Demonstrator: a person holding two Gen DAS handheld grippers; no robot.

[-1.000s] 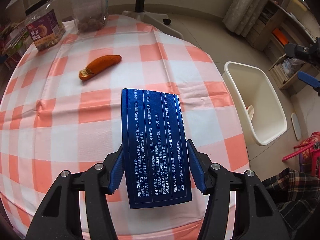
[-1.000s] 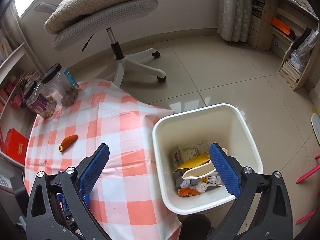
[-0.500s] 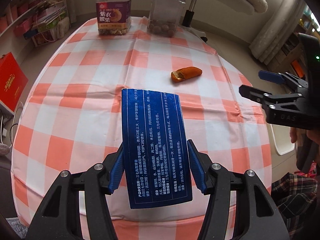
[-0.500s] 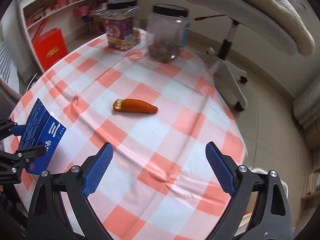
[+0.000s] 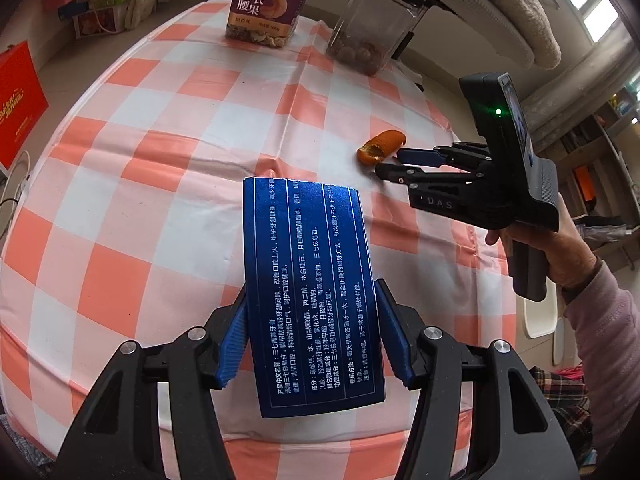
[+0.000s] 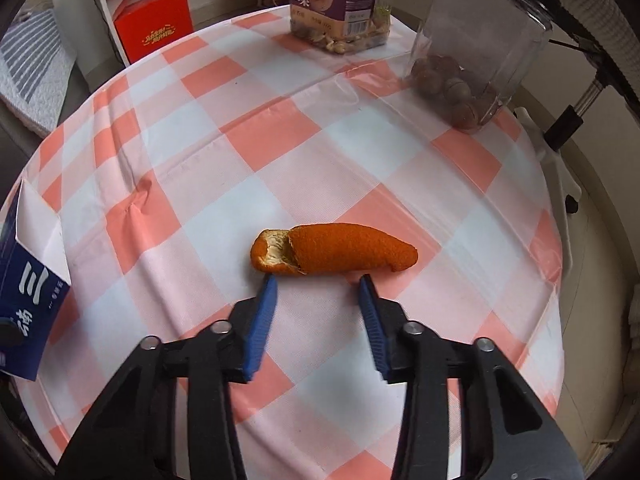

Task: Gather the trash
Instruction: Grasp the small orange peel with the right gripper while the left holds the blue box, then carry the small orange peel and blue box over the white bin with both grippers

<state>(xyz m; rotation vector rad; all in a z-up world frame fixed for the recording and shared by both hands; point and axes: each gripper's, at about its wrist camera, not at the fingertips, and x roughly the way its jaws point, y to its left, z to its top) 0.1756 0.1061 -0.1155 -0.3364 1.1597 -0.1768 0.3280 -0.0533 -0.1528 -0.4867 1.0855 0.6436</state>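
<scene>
Orange peel (image 6: 334,253), one curled piece, lies on the checked cloth of the table (image 6: 280,128) towards its right edge, its pale torn end showing and its underside hidden. The right hand-held gripper (image 6: 318,280) points down at it, tips just short of its near side; its jaws have just been closing but stand apart, nothing between them, and whether the tips touch the peel cannot be told. The left hand-held gripper (image 5: 310,340) clamps a blue toothpaste box (image 5: 310,292) by its long sides above the near edge of the table; the box's lower end juts out towards the camera, and in the right wrist view only a corner of it shows at the frame's left border. Two clear jars stand at the far edge. The purple-labelled cashew jar (image 6: 340,4) is cut off above its label, and nuts fill its bottom. The unlabelled jar (image 6: 476,60) holds a low layer of round brown nuts, too bunched to count; its black lid shows only in the left wrist view. A person's hand (image 5: 560,256) grips the right gripper's handle, the sleeve running out of frame. A white bin (image 5: 538,316) beyond the table's right edge is mostly hidden behind that arm, its contents unseen.
</scene>
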